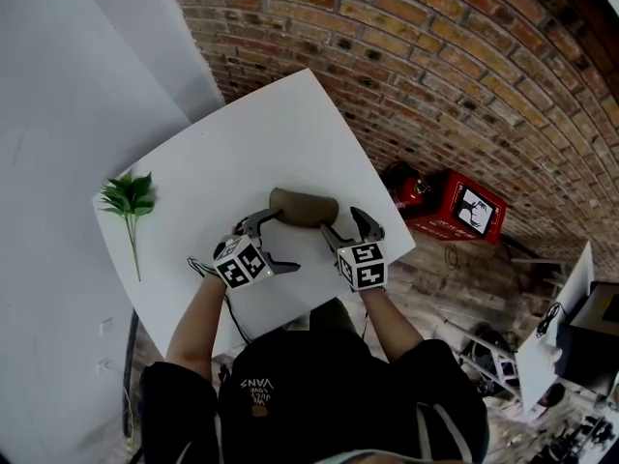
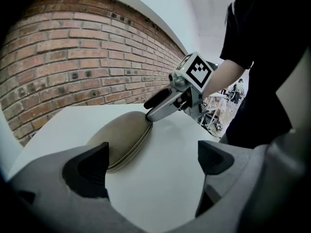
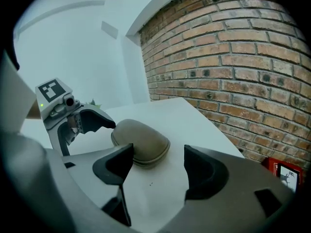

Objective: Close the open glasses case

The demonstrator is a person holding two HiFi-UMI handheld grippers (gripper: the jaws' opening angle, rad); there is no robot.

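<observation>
A tan glasses case [image 1: 303, 208] lies with its lid down on the white table [image 1: 242, 153], a little ahead of both grippers. My left gripper [image 1: 282, 242] stands open at the case's left end, and its upper finger reaches close to that end. In the left gripper view the case [image 2: 124, 137] lies just past the left pad [image 2: 90, 169], not between the pads. My right gripper [image 1: 340, 222] is open at the case's right end. In the right gripper view the case [image 3: 141, 142] sits beyond the open pads [image 3: 116, 166], with nothing held.
A green plant sprig [image 1: 131, 201] lies at the table's left edge. A red box [image 1: 464, 206] stands on the floor to the right of the table. A brick surface [image 1: 464, 75] runs behind the table, and cluttered gear [image 1: 561, 346] sits at lower right.
</observation>
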